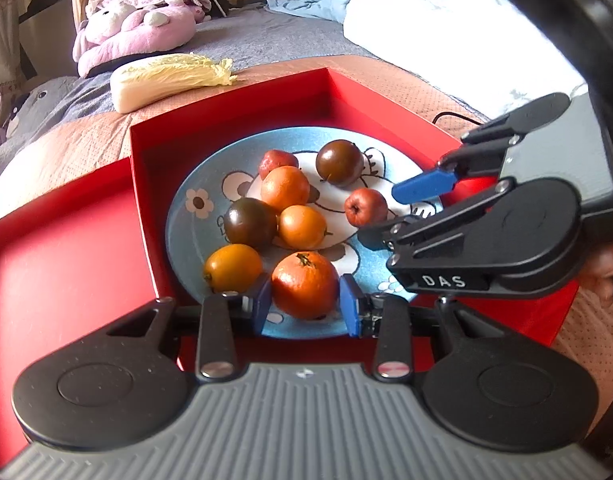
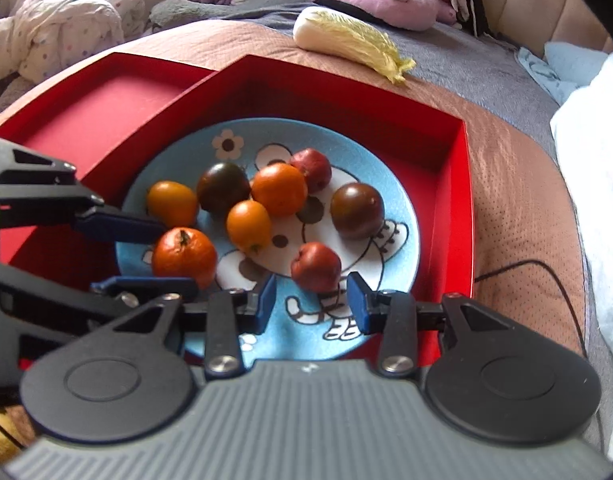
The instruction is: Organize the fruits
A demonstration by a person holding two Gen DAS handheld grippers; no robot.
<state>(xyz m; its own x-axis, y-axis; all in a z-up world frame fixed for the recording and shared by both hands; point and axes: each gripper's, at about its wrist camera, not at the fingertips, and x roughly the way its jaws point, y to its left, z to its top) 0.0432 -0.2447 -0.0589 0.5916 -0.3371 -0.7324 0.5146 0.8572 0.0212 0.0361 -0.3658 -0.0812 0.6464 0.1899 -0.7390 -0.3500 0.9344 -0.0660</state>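
A blue cartoon plate [image 1: 194, 224] [image 2: 402, 208] lies in a red box [image 1: 234, 120] [image 2: 450, 168] and carries several fruits. My left gripper [image 1: 305, 306] [image 2: 146, 254] is open, its blue pads on either side of a large orange tangerine [image 1: 304, 285] [image 2: 184, 256] at the plate's near edge; contact is unclear. My right gripper [image 2: 311, 300] [image 1: 386, 216] is open, its pads flanking a small red fruit [image 2: 315, 266] [image 1: 365, 207] without touching. A second tangerine [image 1: 285, 188], two small oranges [image 1: 302, 227] [image 1: 232, 267], two dark tomatoes [image 1: 250, 222] [image 1: 339, 163] and another red fruit [image 1: 276, 161] also lie on the plate.
A second red tray [image 1: 66, 264] [image 2: 106, 96] sits beside the box on its left. A napa cabbage [image 1: 166, 80] [image 2: 346, 42] lies behind on the pink blanket. Pink plush toys [image 1: 138, 24] and bedding lie further back. A black cable [image 2: 546, 276] runs at the right.
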